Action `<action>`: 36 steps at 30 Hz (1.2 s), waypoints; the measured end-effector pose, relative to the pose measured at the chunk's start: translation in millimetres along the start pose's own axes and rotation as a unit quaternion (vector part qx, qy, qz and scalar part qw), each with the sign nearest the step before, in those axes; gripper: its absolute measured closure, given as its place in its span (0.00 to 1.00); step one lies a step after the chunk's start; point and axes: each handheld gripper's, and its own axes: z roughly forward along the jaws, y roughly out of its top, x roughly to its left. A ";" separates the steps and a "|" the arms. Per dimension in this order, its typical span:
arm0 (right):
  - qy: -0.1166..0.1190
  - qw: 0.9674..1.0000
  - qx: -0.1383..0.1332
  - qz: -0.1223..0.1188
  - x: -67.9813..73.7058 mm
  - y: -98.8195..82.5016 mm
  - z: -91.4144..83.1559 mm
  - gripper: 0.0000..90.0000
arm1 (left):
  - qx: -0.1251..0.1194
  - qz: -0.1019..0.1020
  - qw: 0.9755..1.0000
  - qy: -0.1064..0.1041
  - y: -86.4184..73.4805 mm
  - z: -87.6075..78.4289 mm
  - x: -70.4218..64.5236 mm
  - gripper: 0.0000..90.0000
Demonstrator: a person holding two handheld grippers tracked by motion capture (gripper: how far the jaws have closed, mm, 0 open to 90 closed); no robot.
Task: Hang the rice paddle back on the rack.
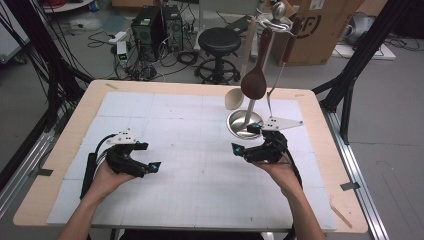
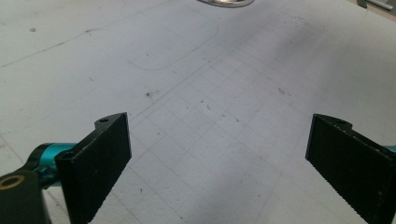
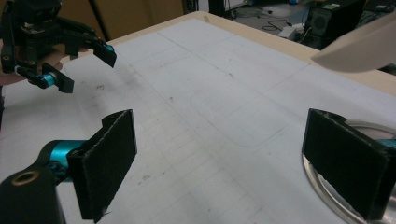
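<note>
The right claw [image 1: 244,142] stands wide with nothing between its jaws, just beside the round metal stand base [image 1: 244,123], under the hanging spoons [image 1: 254,82]. The left claw [image 1: 152,160], also wide and holding nothing, hovers well apart over bare white desk [image 1: 190,170], open room between them.

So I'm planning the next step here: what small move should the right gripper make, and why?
Probably lift the right gripper toward the dark brown spoon hanging on the rack. Its jaws stand open with nothing between them, low beside the rack's round metal base, and the spoon hangs just above. The left gripper rests open, far off.
</note>
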 end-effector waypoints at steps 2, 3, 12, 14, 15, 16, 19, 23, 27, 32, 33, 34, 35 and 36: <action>-0.001 1.000 -0.001 0.003 -0.3 -3.7 0.0 0.10 | 0.002 0.000 1.000 -0.001 -0.2 0.4 0.0 0.08; -0.001 1.000 -0.001 0.005 -0.2 -5.6 -0.1 0.10 | 0.002 -0.002 1.000 0.000 -0.3 0.5 -0.1 0.08; -0.010 1.000 0.008 0.009 0.1 -17.6 -1.4 0.00 | 0.001 -0.001 1.000 -0.001 -0.6 -0.8 0.5 0.08; -0.013 1.000 0.007 0.012 0.0 -21.1 -2.6 0.00 | 0.000 0.000 1.000 -0.002 -0.7 -1.2 0.7 0.08; -0.015 1.000 0.009 0.013 0.2 -22.9 -3.6 0.00 | -0.001 -0.001 1.000 -0.003 -0.9 -1.3 0.4 0.08; -0.016 1.000 0.010 0.012 0.1 -24.9 -4.5 0.00 | -0.003 -0.004 1.000 -0.002 -1.1 -1.2 -0.1 0.08; -0.020 1.000 0.010 0.016 -0.4 -31.4 -8.3 0.00 | 0.000 -0.002 1.000 -0.001 -1.5 -1.2 0.2 0.08; -0.025 0.999 0.012 0.023 -1.3 -40.1 -12.9 0.00 | 0.000 -0.001 1.000 0.000 -2.3 -0.7 -0.2 0.08; -0.028 0.999 0.010 0.030 -1.5 -47.9 -16.9 0.00 | -0.007 -0.008 1.000 0.003 -6.5 -0.8 0.7 0.08; -0.030 0.999 0.012 0.037 -1.8 -56.8 -22.1 0.00 | -0.007 -0.008 1.000 0.004 -7.9 -1.7 1.9 0.08; -0.031 0.999 0.011 0.037 -2.2 -58.5 -23.0 0.00 | -0.006 -0.009 1.000 0.005 -8.1 -1.7 1.8 0.08; -0.031 0.999 0.012 0.040 -2.3 -60.2 -24.2 0.00 | -0.005 -0.008 1.000 0.005 -8.4 -1.8 2.1 0.08; -0.031 0.999 0.011 0.041 -2.3 -61.6 -25.2 0.00 | -0.005 -0.008 1.000 0.005 -8.7 -1.8 2.2 0.08; -0.032 0.999 0.010 0.041 -2.4 -63.0 -26.1 0.00 | -0.006 -0.009 1.000 0.006 -9.0 -1.8 2.3 0.08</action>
